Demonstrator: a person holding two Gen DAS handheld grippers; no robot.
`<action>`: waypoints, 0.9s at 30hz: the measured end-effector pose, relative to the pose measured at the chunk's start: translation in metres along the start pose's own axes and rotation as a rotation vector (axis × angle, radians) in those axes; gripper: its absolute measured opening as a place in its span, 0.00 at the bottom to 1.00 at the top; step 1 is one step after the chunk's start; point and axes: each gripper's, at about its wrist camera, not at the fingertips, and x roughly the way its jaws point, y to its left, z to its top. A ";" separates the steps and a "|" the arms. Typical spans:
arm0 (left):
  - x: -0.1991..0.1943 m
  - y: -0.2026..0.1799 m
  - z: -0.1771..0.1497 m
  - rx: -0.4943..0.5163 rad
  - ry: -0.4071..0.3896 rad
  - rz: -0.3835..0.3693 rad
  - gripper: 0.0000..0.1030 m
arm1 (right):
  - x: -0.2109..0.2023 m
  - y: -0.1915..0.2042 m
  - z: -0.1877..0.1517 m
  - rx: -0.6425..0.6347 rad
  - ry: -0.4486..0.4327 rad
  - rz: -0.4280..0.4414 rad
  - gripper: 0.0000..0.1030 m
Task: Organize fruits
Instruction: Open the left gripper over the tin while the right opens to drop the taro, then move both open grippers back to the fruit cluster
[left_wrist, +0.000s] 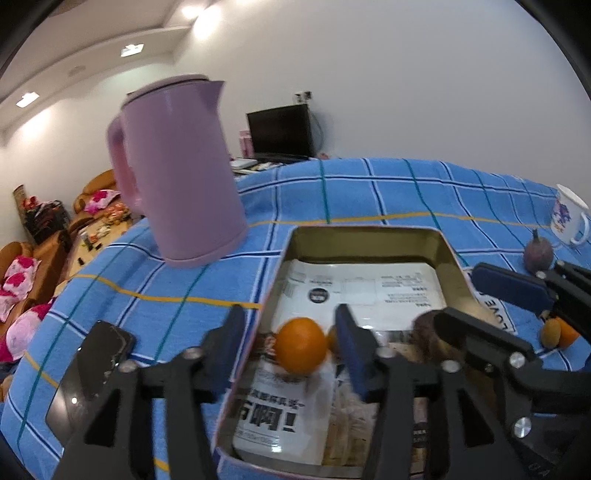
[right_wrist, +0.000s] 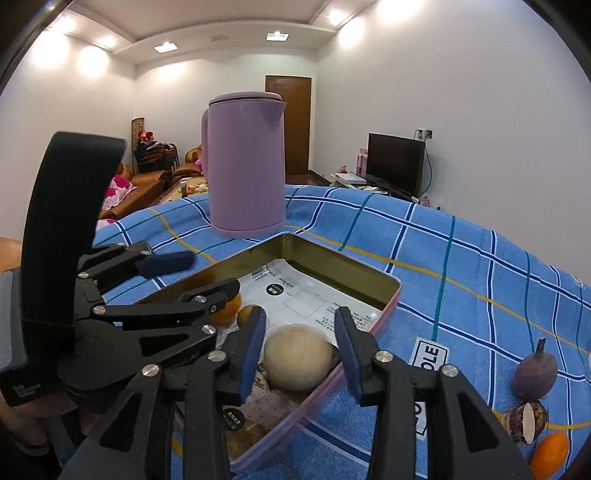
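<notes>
An orange (left_wrist: 301, 345) lies in the open metal tin (left_wrist: 369, 230), between the spread fingers of my left gripper (left_wrist: 290, 321); the pads stand clear of it on both sides. A pale round fruit (right_wrist: 301, 356) rests in the tin's (right_wrist: 343, 258) near corner between the fingers of my right gripper (right_wrist: 301, 315), with only narrow gaps to the pads. A small olive-brown fruit (right_wrist: 245, 315) sits beside the orange (right_wrist: 227, 310). The right wrist view shows the left gripper (right_wrist: 212, 271) over the tin's left side. The left wrist view has the right gripper (left_wrist: 461, 295) at the tin's right edge.
A lilac kettle (right_wrist: 245, 166) stands behind the tin on the blue checked cloth. Right of the tin lie a purple stemmed fruit (right_wrist: 535, 373), a cut brown piece (right_wrist: 524, 421) and another orange (right_wrist: 550, 454). A mug (left_wrist: 569, 218) stands far right, a dark phone (left_wrist: 92, 369) at left.
</notes>
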 end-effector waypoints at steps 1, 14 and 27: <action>-0.002 0.002 0.000 -0.007 -0.009 -0.005 0.60 | -0.001 -0.002 0.000 0.009 -0.006 -0.002 0.51; -0.041 -0.018 -0.002 -0.039 -0.112 -0.076 0.78 | -0.075 -0.041 -0.029 0.048 -0.078 -0.160 0.65; -0.048 -0.114 -0.005 0.101 -0.085 -0.217 0.87 | -0.116 -0.120 -0.073 0.277 0.049 -0.292 0.65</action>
